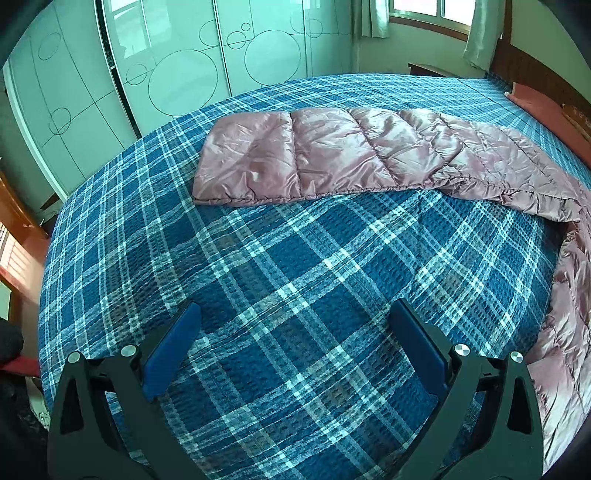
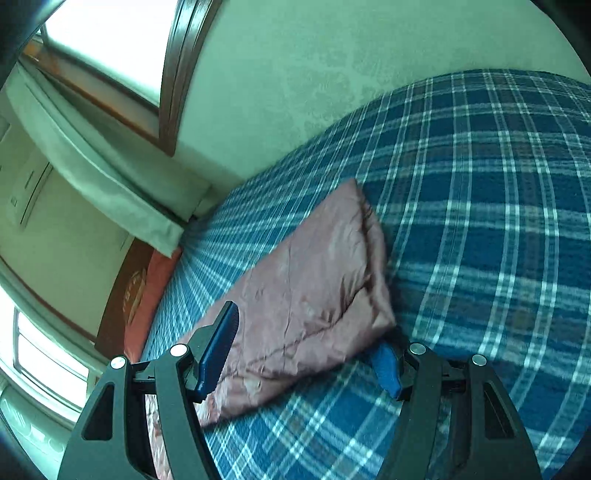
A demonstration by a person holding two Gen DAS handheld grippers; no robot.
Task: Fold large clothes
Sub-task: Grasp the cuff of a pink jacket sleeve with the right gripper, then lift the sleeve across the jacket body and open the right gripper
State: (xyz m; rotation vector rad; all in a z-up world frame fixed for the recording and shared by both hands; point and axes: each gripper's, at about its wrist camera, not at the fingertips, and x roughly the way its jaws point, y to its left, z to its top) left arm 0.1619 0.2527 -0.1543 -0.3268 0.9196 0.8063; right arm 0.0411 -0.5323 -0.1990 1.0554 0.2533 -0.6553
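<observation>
A pink quilted down jacket [image 1: 332, 147] lies stretched across the far part of the blue plaid bedspread [image 1: 295, 258], and more of it runs down the right edge of the left wrist view. My left gripper [image 1: 295, 305] hovers open over bare bedspread in front of the jacket, with nothing between its blue pads. In the right wrist view a padded part of the jacket [image 2: 314, 277] fills the gap of my right gripper [image 2: 306, 328], which is shut on it. The left pad [image 2: 218, 350] presses its edge; the right pad [image 2: 386, 369] is partly hidden under the fabric.
A white wardrobe [image 1: 166, 74] with circle patterns stands beyond the bed's far side. A window [image 1: 424, 11], curtains [image 1: 480, 33], a wooden headboard [image 1: 535, 74] and a red pillow [image 1: 535, 107] are at the right. The right wrist view shows a curtain [image 2: 110, 184] and wall [image 2: 295, 74].
</observation>
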